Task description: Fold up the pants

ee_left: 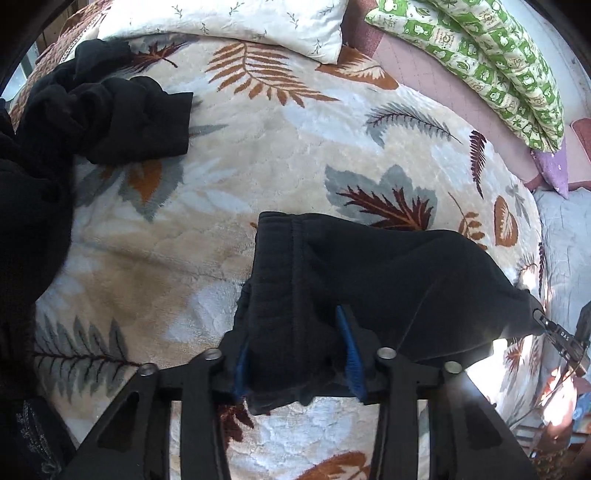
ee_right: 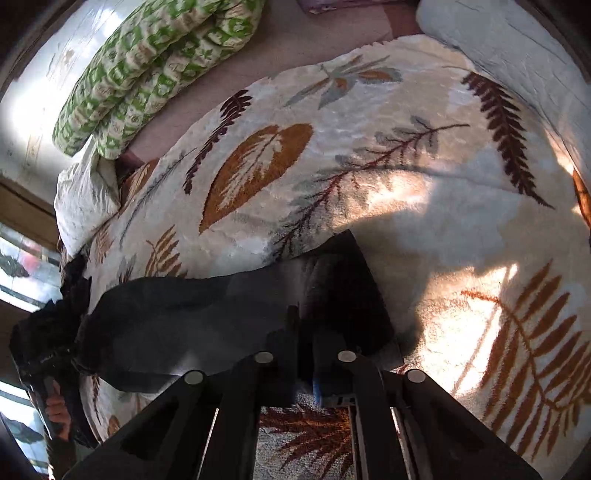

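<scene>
Black pants [ee_left: 388,269] stretched over leaf-print blanket [ee_left: 258,158], waistband end bunched between blue pads of left gripper [ee_left: 297,354], jaws partly closed and clamped on it. Right gripper [ee_right: 306,354] pinched fully closed on opposite pants edge. Second dark garment [ee_left: 107,118] heaped far left, well apart.

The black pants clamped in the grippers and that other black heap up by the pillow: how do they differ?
The held pants are stretched fairly smooth between the left gripper and the right gripper; the black heap lies crumpled and untouched. The pants sit at the blanket's near edge, the heap far off near the white pillow. Both are dark cloth on the same leaf-patterned blanket.
</scene>
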`<state>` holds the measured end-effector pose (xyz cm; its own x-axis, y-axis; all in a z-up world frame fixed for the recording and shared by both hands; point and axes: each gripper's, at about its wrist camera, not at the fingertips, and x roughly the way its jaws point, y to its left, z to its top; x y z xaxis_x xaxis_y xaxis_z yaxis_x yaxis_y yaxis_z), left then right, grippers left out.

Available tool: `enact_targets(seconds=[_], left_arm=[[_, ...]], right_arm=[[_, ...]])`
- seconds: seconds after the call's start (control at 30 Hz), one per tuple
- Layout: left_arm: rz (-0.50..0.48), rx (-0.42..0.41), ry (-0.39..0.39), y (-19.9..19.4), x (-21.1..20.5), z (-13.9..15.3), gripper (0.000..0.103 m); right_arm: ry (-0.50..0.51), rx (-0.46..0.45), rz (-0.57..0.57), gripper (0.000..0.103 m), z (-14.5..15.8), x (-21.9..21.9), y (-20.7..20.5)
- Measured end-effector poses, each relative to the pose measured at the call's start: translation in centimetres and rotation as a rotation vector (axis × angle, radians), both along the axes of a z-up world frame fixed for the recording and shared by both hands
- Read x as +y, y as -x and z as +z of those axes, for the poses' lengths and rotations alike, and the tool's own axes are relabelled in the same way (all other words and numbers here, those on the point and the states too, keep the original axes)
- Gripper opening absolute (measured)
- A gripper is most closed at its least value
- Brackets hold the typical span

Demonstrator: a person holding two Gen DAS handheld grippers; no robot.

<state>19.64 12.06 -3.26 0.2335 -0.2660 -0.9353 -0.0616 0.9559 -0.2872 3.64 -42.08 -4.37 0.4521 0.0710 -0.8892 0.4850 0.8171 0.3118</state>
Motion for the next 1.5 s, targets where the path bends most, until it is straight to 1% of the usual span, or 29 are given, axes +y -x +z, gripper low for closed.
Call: enact_targets(seconds=[0.07, 0.1, 0.13, 0.17, 0.2, 0.23, 0.3, 0.4, 0.5, 0.57, 0.6, 0.67, 0.7, 0.73, 0.77, 0.83, 0.9, 0.97, 1.0, 1.07, 1.23, 1.27, 1.3, 1.33, 1.37, 1.4, 1.43, 1.47, 1.5], left_arm=[[0.029, -0.018, 0.023, -0.1, 0.4, 0.9, 0.027], [0.038, -0.046, 0.03, 0.2, 0.7, 1.7, 0.027], [0.042, -0.077, 0.025, 0.4, 0.9, 2.3, 0.027], [0.034, -0.098, 0.01, 0.7, 0.8, 2.7, 0.027], [0.025, -0.098, -0.012, 1.0, 0.7, 2.7, 0.027], [0.013, -0.091, -0.025, 1.3, 0.6, 2.3, 0.027], [-0.015, -0.063, -0.05, 2.0, 0.0, 1.1, 0.027], [-0.042, -0.042, -0.078, 2.8, -0.7, 0.2, 0.027], [-0.068, -0.058, -0.133, 3.2, -1.5, 0.2, 0.029], [-0.085, -0.066, -0.158, 3.4, -2.0, 0.4, 0.033], [-0.093, -0.071, -0.162, 3.5, -2.1, 0.5, 0.033], [-0.1, -0.087, -0.16, 3.9, -1.9, 1.0, 0.038], [-0.101, -0.093, -0.152, 4.2, -1.6, 1.3, 0.043], [-0.099, -0.098, -0.138, 4.3, -1.2, 1.7, 0.045], [-0.095, -0.107, -0.12, 4.3, -0.8, 2.2, 0.048], [-0.084, -0.125, -0.096, 4.2, 0.2, 2.9, 0.054], [-0.057, -0.141, -0.092, 3.5, 1.0, 3.6, 0.063], [-0.046, -0.142, -0.078, 2.8, 1.4, 3.8, 0.066], [-0.041, -0.133, -0.07, 2.3, 1.5, 3.7, 0.066], [-0.043, -0.097, -0.047, 1.2, 1.3, 3.0, 0.066], [-0.037, -0.023, -0.042, -0.9, 0.6, 1.1, 0.066], [-0.037, -0.015, -0.033, -1.2, 0.5, 0.8, 0.065], [-0.035, -0.009, -0.03, -1.3, 0.3, 0.5, 0.062], [-0.03, -0.013, -0.042, -1.3, 0.1, 0.5, 0.058], [-0.027, -0.028, -0.062, -1.2, -0.1, 0.6, 0.045], [-0.018, -0.043, -0.081, -1.1, -0.2, 0.7, 0.036], [-0.009, -0.052, -0.083, -0.9, -0.2, 0.8, 0.033], [0.006, -0.065, -0.065, -0.6, 0.1, 1.0, 0.028], [0.024, -0.078, -0.055, -0.2, 0.5, 1.2, 0.028]], right_arm=[[0.056, -0.009, 0.018, 0.005, 1.5, 0.2, -0.8], [0.062, -0.059, 0.015, 0.005, 2.9, 0.0, -1.0], [0.049, -0.136, 0.015, 0.005, 4.7, -0.2, -1.0], [0.05, -0.195, 0.021, 0.005, 6.2, -0.4, -0.9], [0.081, -0.214, 0.032, 0.005, 7.3, -0.3, -1.0], [0.113, -0.201, 0.048, 0.005, 7.5, -0.3, -1.1], [0.146, -0.132, 0.077, 0.005, 6.1, -0.2, -1.0], [0.155, -0.033, 0.104, 0.005, 2.3, -0.2, 0.5], [0.147, 0.001, 0.101, 0.007, -0.2, -0.3, 2.5], [0.16, 0.029, 0.112, 0.016, -1.1, -0.2, 3.2], [0.172, 0.046, 0.111, 0.016, -1.3, -0.2, 3.6], [0.149, 0.044, 0.108, 0.017, -1.2, -0.4, 4.3], [0.146, 0.034, 0.095, 0.019, -0.8, -0.6, 4.7], [0.135, 0.016, 0.081, 0.025, -0.3, -0.9, 5.1], [0.126, -0.005, 0.065, 0.027, 0.4, -1.1, 5.4], [0.118, -0.043, 0.028, 0.028, 1.7, -1.6, 5.8], [0.105, -0.08, 0.005, 0.029, 2.9, -2.0, 5.5], [0.088, -0.095, -0.005, 0.036, 3.6, -2.1, 4.7], [0.083, -0.094, -0.01, 0.041, 3.6, -2.1, 4.2], [0.073, -0.074, -0.021, 0.042, 3.1, -2.0, 3.0], [0.075, -0.003, -0.024, 0.042, 0.6, -1.8, 0.3], [0.088, 0.014, -0.026, 0.042, 0.2, -1.7, 0.0], [0.098, 0.033, -0.024, 0.042, -0.2, -1.6, -0.3], [0.102, 0.052, -0.011, 0.029, -0.6, -1.5, -0.7], [0.12, 0.063, 0.009, 0.008, -0.8, -1.3, -0.8], [0.16, 0.078, 0.028, 0.006, -0.8, -1.0, -1.1], [0.175, 0.077, 0.048, 0.006, -0.7, -0.8, -1.3], [0.191, 0.059, 0.049, 0.006, -0.3, -0.7, -1.3], [0.204, 0.031, 0.039, 0.006, 0.3, -0.8, -1.2]])
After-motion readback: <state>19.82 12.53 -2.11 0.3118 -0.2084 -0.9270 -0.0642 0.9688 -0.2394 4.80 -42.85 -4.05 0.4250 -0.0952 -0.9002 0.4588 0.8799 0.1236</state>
